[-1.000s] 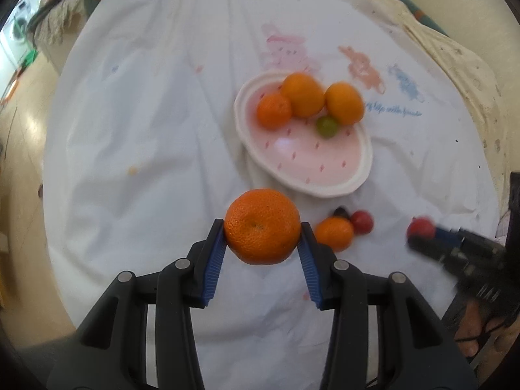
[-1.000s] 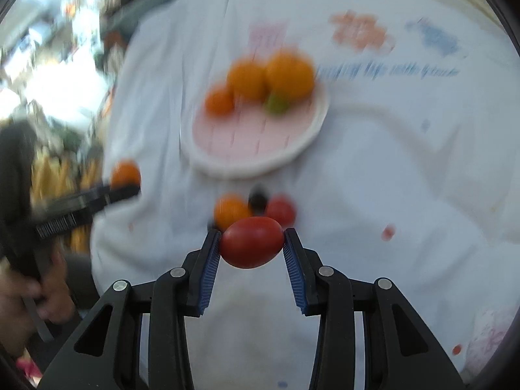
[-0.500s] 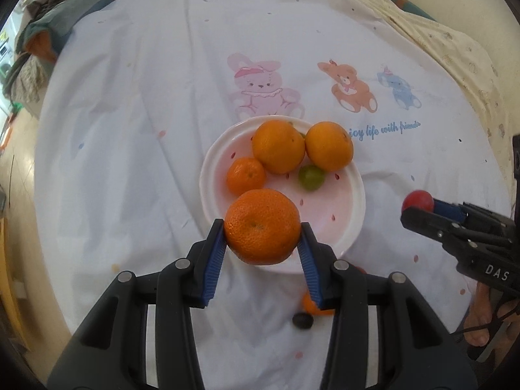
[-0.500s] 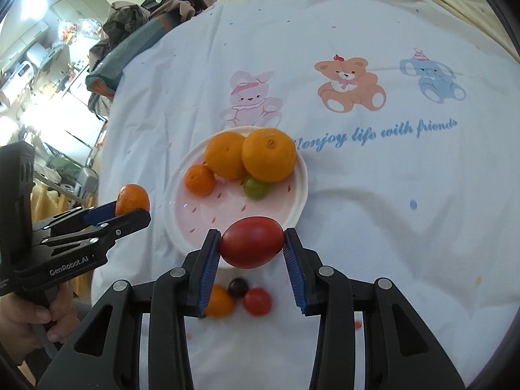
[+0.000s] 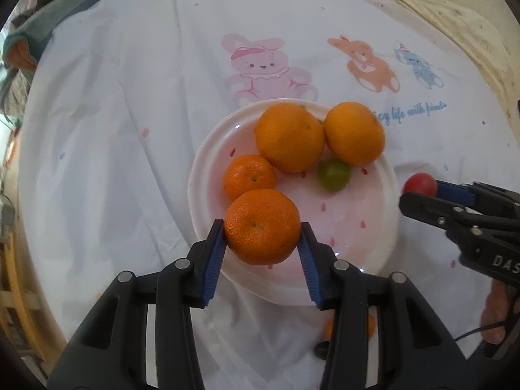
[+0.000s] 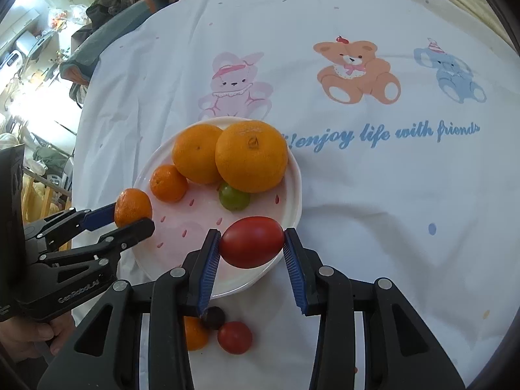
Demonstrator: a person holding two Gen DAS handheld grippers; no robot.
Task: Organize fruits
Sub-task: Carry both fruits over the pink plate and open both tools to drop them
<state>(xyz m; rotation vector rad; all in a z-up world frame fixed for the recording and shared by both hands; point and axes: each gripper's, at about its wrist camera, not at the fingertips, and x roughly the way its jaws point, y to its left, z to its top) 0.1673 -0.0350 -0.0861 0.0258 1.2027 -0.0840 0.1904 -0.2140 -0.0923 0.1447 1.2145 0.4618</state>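
Nearest, on the cloth short of the plate: a small orange fruit [image 6: 195,333], a dark round fruit [image 6: 214,318] and a small red tomato [image 6: 234,337], lying close together, partly hidden behind the right gripper's fingers.

Left gripper [image 5: 262,227]: blue pads clamped on a mandarin [image 5: 262,227], held over the near part of the plate.

Right gripper [image 6: 252,242]: blue pads clamped on an oval red tomato [image 6: 252,242], held over the plate's near right rim.

White plate [image 5: 208,162] with pink interior, on a white tablecloth [image 6: 373,195]. Contents, near to far: one small mandarin [image 5: 249,177] at left; one green grape [image 5: 334,175] at middle; two large oranges [image 5: 289,137], touching side by side along the far rim, with the grape against them.

Beyond the plate, printed on the cloth: pink rabbit [image 6: 232,86], brown bear [image 6: 356,71], blue elephant [image 6: 455,76], and blue lettering [image 6: 383,135] reading "enjoy life with friends".

Far edge: heaped clothing [image 6: 130,9].
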